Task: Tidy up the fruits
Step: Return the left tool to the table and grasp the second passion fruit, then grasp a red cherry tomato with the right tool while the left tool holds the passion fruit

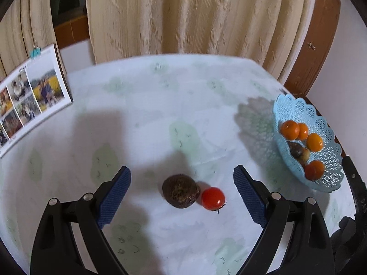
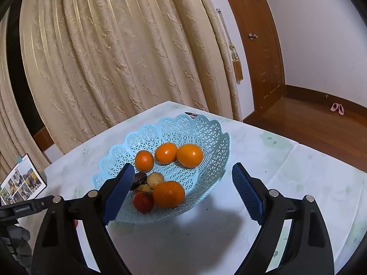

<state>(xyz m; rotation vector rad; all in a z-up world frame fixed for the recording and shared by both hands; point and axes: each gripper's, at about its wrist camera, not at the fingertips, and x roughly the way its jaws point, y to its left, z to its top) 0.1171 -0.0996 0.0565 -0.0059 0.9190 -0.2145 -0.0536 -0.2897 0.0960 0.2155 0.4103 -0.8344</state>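
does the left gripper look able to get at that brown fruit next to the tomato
Probably yes. The left gripper has its tongs open, and the brown fruit lies on the table between them with nothing over it. The red tomato touches or nearly touches its side, so closing may catch both.

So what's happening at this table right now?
A person with a gripper in each hand is gathering fruit into a blue basket. The left gripper is open over a brown fruit and a tomato that lie on the table, holding neither. The right gripper hangs open at the basket, which already holds oranges and some smaller fruit.
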